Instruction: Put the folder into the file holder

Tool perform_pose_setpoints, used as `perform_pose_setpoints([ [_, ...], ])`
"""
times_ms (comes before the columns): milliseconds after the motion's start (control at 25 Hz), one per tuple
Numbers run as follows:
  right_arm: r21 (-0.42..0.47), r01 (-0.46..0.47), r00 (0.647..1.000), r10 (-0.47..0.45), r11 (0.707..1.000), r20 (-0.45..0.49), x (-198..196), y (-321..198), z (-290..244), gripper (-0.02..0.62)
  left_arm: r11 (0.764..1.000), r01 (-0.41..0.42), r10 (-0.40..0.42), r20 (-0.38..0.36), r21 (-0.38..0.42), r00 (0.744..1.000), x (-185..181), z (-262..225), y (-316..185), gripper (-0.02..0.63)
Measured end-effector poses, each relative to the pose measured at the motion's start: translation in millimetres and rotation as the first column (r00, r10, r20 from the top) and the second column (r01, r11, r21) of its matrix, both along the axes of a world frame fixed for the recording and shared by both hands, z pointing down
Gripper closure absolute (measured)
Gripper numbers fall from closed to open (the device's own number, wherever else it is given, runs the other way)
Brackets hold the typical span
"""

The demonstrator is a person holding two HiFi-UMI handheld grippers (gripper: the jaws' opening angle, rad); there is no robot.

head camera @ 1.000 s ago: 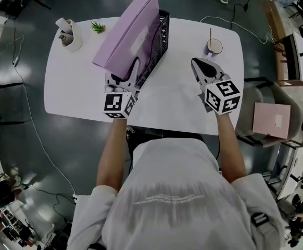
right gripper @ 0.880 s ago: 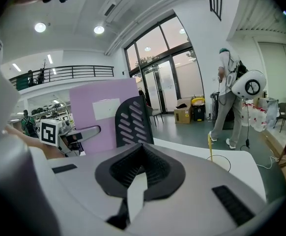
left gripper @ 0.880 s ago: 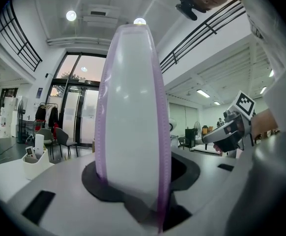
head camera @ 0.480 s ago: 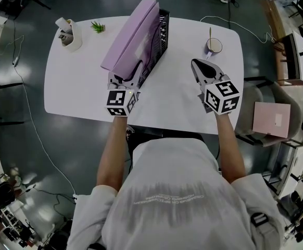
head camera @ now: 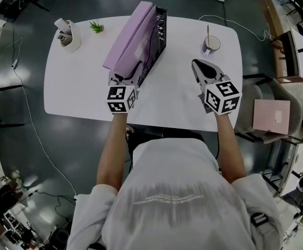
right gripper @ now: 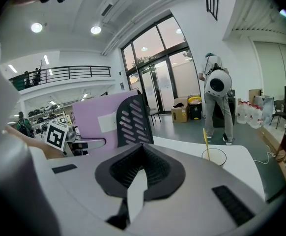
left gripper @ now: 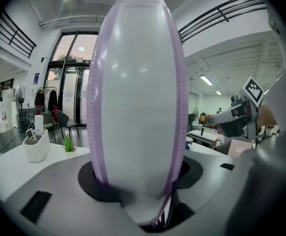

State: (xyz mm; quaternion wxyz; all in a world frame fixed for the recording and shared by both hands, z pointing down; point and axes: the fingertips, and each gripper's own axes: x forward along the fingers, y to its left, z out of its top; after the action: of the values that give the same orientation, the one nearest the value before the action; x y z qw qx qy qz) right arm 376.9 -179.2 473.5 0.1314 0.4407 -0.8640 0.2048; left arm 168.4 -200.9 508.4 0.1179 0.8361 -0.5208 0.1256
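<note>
A lilac folder (head camera: pixel 133 35) stands on its edge in the black mesh file holder (head camera: pixel 162 27) on the white table (head camera: pixel 182 95), leaning a little to the left. My left gripper (head camera: pixel 130 73) is at the folder's near end. Its jaws are opening, and the folder's white-and-lilac spine (left gripper: pixel 138 92) still stands between them, filling the left gripper view. My right gripper (head camera: pixel 203 69) hovers over the table to the right of the holder, shut and holding nothing. The right gripper view shows the holder's slotted end (right gripper: pixel 130 122) with the folder (right gripper: pixel 101 119) behind it.
A white pen pot (head camera: pixel 70 34) and a small plant (head camera: pixel 97 26) sit at the table's far left. A cup with a stick (head camera: pixel 212 43) stands at the far right. Another pink folder (head camera: pixel 271 117) lies on a chair to the right. A person (right gripper: pixel 216 97) stands beyond the table.
The folder has tipped from a wide lean to the left to nearly upright in the holder. My left gripper's jaws have spread. The right gripper has stayed put.
</note>
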Motion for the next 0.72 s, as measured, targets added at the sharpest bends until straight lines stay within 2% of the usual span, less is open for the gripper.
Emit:
perform_pose_setpoints([
  [200, 0.001, -0.012, 1.0, 0.012, 1.0, -0.003, 0.4, 9.0, -1.6, 0.571, 1.0, -0.001, 0.001, -0.018, -0.011, 1.0, -5.2, -3.5, 4.2, 0.301],
  [400, 0.01, -0.031, 0.999, 0.031, 0.999, -0.01, 2.7, 16.2, -7.2, 0.571, 0.999, -0.049, 0.049, -0.01, -0.001, 0.999, -8.6, -15.2, 13.2, 0.259],
  [600, 0.089, -0.038, 0.998, 0.043, 0.995, -0.048, 0.4, 21.4, -34.1, 0.569, 0.996, -0.091, 0.091, -0.016, 0.011, 0.996, -18.5, -31.5, 36.0, 0.258],
  [720, 0.141, -0.044, 0.998, 0.05, 0.989, -0.043, -5.6, 24.0, -59.1, 0.569, 0.991, -0.126, 0.128, -0.049, 0.036, 0.991, -29.9, -48.8, 51.5, 0.258],
])
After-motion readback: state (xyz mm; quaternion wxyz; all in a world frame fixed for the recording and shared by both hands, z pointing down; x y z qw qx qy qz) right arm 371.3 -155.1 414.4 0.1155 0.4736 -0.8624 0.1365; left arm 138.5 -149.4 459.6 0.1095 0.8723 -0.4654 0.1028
